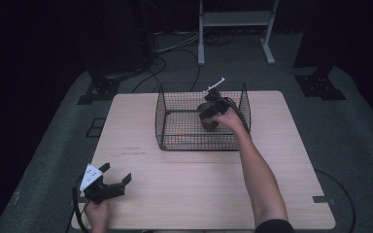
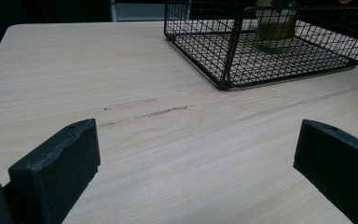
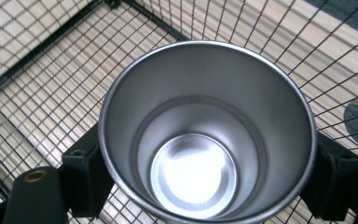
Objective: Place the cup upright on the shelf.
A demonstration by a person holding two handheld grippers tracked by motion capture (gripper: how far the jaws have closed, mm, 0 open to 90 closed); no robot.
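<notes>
I have the right gripper (image 1: 208, 112) inside the black wire basket (image 1: 162, 121), its fingers (image 3: 86, 172) clamped on either side of a steel cup (image 3: 205, 135). From the right gripper view I look straight down into the cup: open mouth up, upright, with a bright round bottom and nothing inside it that I can see. The basket's mesh floor shows all around the cup, with the pale wood below; I cannot tell whether the cup rests on the mesh or hangs just above it. In the high view the cup (image 1: 209, 121) sits toward the right half of the basket, near the far side.

The basket stands on the far middle of the tabletop (image 1: 199, 194). Its wire walls rise at the left, right and back, so they close in on my right hand, and the forearm comes in over the low near edge.

The left gripper (image 1: 114, 177) is well apart from all that, low at the near left corner of the tabletop, fingers (image 2: 58, 172) spread wide with nothing but bare wood between them. From the left gripper view, the basket (image 2: 228, 56) is farther off to the right, with a faint scuff mark (image 2: 144, 113) on the wood in between.

Beyond the tabletop lie grey floor, cables and the feet of a white stand (image 1: 235, 19).
</notes>
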